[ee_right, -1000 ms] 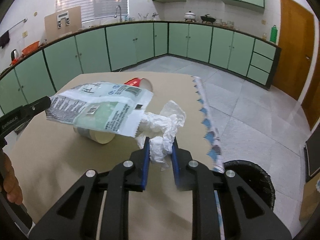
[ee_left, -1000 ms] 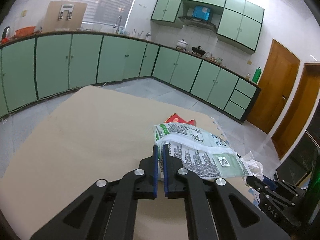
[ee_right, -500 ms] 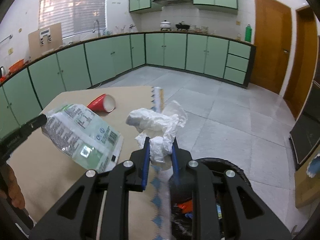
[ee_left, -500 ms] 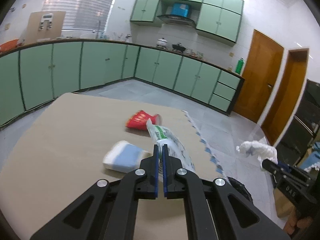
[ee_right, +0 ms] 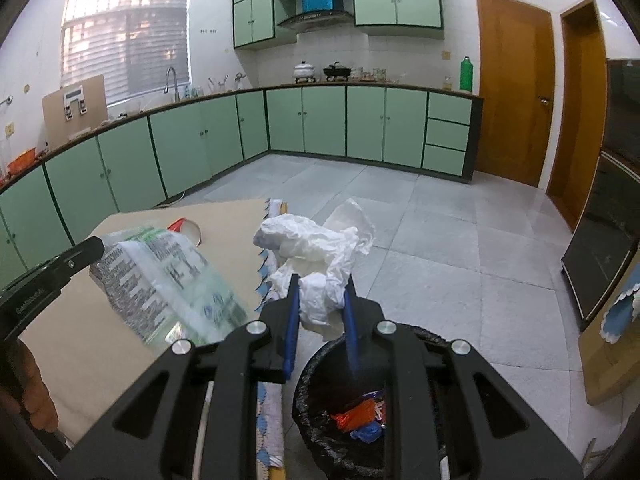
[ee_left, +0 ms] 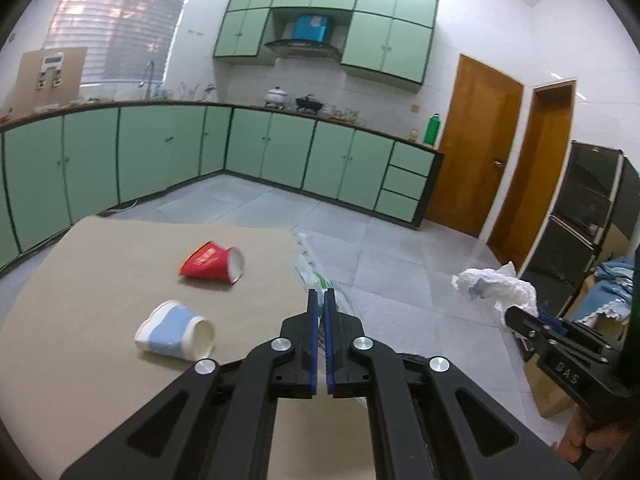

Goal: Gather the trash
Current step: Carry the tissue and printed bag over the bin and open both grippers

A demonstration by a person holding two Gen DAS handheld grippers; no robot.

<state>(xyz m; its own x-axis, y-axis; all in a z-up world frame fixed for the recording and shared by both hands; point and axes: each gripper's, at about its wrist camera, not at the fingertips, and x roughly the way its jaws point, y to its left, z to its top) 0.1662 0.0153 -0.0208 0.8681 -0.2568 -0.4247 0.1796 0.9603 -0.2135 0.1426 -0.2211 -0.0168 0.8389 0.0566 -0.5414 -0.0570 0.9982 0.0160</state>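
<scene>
My left gripper [ee_left: 319, 300] is shut on a green and white plastic packet [ee_right: 168, 280], seen edge-on in the left wrist view [ee_left: 310, 276], and holds it in the air at the table's right edge. My right gripper [ee_right: 320, 292] is shut on crumpled white tissue [ee_right: 316, 248], also in the left wrist view [ee_left: 496, 284], above a black-lined trash bin [ee_right: 316, 368] with several wrappers inside. A red paper cup [ee_left: 212, 262] and a blue and white paper cup [ee_left: 174, 334] lie on their sides on the tan table [ee_left: 100, 280].
A patterned mat edge [ee_right: 268, 412] hangs off the table beside the bin. Green cabinets [ee_left: 160, 152] line the far walls, wooden doors [ee_left: 472, 148] stand at the right. A cardboard box with cloth [ee_left: 608, 300] sits on the tiled floor at far right.
Both grippers have swung right, off the table toward the bin, each with its trash. The right gripper now hangs over the bin's opening. The blue and white cup, once under the packet, lies uncovered.
</scene>
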